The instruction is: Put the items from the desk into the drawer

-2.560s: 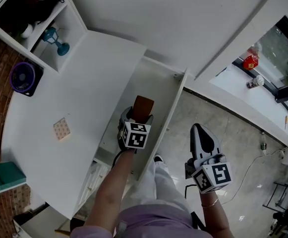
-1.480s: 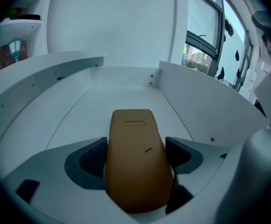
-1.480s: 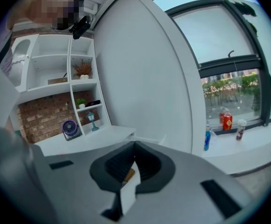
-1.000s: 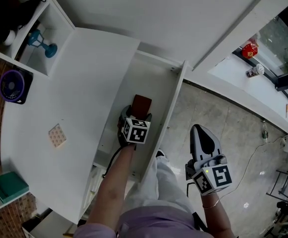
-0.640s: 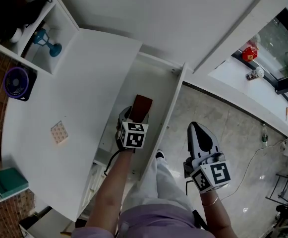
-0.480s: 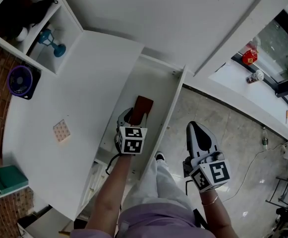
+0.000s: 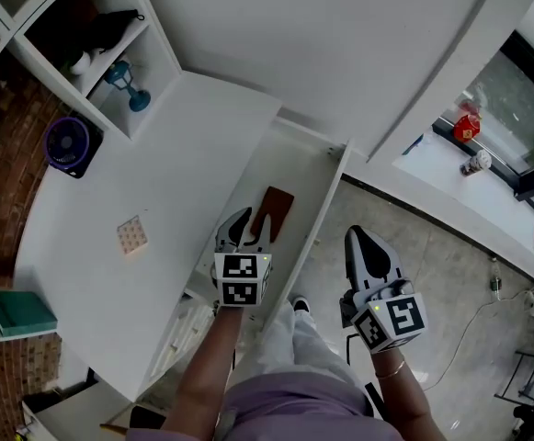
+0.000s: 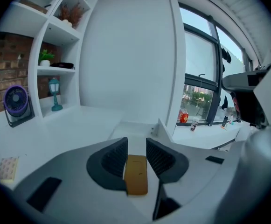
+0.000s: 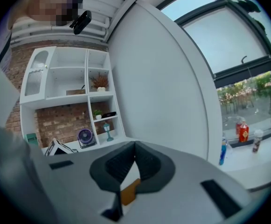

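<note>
A flat brown case lies on the floor of the open white drawer. My left gripper hovers just short of its near end, jaws open and empty. In the left gripper view the brown case shows through the gap of the left gripper, below the fingers. My right gripper hangs over the tiled floor to the right of the drawer front, shut on nothing. In the right gripper view the right gripper has its tips touching. A small patterned square pad lies on the desk.
A purple fan stands at the desk's far left. A blue lamp sits in the shelf unit behind it. A teal book lies on a low shelf at the left edge. A window sill with bottles runs at the right.
My left gripper has drawn back toward me and let go of the brown case, which now lies in the drawer. The right gripper has barely moved.
</note>
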The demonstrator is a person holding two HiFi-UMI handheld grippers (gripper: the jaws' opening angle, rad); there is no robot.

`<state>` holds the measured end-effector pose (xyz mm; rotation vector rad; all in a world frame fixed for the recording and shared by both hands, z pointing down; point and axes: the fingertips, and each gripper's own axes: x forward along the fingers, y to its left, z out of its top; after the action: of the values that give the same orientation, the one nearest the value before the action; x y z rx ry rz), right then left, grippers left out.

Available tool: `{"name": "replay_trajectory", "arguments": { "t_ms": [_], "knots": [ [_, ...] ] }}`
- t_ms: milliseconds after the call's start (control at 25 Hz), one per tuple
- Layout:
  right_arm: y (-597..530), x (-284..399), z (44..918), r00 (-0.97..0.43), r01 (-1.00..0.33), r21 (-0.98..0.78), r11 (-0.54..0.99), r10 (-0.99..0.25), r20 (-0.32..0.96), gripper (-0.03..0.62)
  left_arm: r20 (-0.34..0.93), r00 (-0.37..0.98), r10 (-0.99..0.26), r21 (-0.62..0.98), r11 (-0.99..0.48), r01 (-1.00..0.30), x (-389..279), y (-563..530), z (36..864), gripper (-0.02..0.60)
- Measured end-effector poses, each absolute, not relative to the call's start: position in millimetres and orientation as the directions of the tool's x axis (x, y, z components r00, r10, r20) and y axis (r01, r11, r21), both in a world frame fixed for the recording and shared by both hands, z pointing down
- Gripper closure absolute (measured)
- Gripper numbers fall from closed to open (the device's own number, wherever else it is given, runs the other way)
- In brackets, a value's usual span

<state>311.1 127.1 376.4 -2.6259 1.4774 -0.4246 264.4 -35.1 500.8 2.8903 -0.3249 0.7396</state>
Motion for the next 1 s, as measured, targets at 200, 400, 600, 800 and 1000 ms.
{"name": "replay_trajectory", "arguments": {
  "t_ms": [200, 400, 600, 800, 1000],
  "knots": [
    [130, 306, 365, 0.485, -0.832, -0.219, -0.51, -0.86, 0.161, 0.591, 0.458, 0.866, -0.203, 0.073, -0.962, -0.264, 244, -34, 474, 0.476],
    [131, 300, 353, 0.472, -0.844, -0.218, -0.49, -0.872, 0.131, 0.591, 0.418, 0.874, -0.246, 0.058, -0.953, -0.296, 224, -35, 447, 0.522],
    [131, 295, 343, 0.456, -0.857, -0.216, -0.468, -0.884, 0.105, 0.591, 0.381, 0.877, -0.293, 0.04, -0.942, -0.332, 205, -36, 425, 0.554],
    [132, 290, 337, 0.438, -0.869, -0.213, -0.446, -0.895, 0.086, 0.591, 0.343, 0.879, -0.332, 0.028, -0.932, -0.363, 189, -37, 406, 0.578],
    [134, 286, 329, 0.425, -0.881, -0.196, -0.43, -0.903, 0.07, 0.591, 0.316, 0.879, -0.356, 0.027, -0.923, -0.384, 175, -35, 390, 0.581]
  ]
}}
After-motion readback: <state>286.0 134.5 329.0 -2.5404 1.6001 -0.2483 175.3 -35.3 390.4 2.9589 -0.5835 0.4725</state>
